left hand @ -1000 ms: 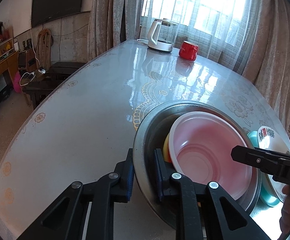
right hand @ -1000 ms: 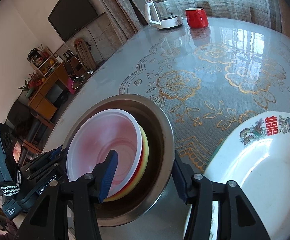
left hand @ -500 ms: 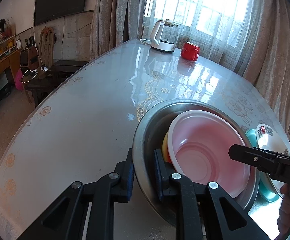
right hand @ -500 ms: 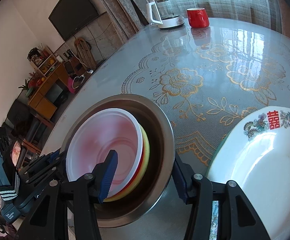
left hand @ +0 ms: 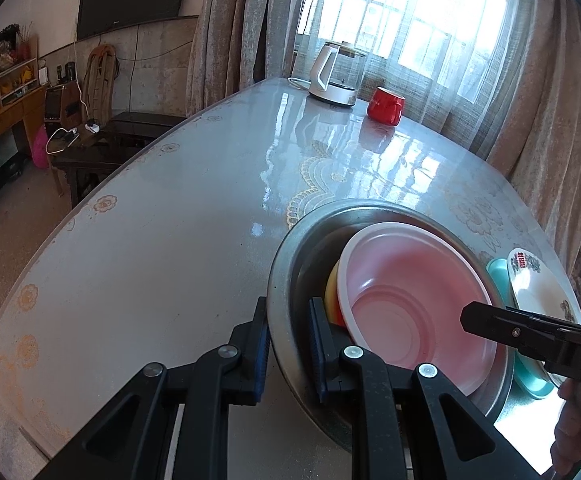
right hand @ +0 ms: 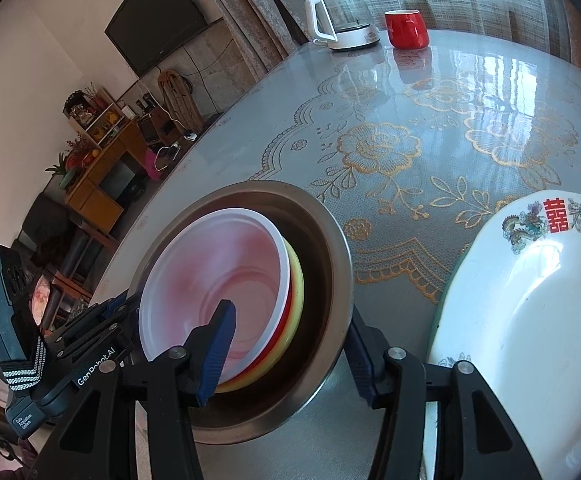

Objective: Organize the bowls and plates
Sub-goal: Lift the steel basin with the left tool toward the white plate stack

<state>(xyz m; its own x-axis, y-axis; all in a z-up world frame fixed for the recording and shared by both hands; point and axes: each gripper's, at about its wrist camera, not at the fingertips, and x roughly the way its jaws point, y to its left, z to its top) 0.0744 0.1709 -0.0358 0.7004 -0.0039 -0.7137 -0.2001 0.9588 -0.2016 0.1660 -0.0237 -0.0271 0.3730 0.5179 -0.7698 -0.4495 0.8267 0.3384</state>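
Left gripper (left hand: 288, 344), low centre of its frame, clenched on the near rim of the steel basin (left hand: 290, 256), one finger inside, one outside. Right gripper (right hand: 290, 344) straddles the opposite rim, fingers apart, not visibly pressing. Nested bowls (right hand: 218, 276) inside; plate (right hand: 530, 320) just right on the tabletop (right hand: 410, 128).

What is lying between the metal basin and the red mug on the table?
Nothing: between the metal basin and the red mug there is only bare patterned table. The right wrist view shows it best.

The left tongs (left hand: 289, 344) pinch the metal basin's (left hand: 286, 264) rim, pink bowl (left hand: 414, 304) nested inside.
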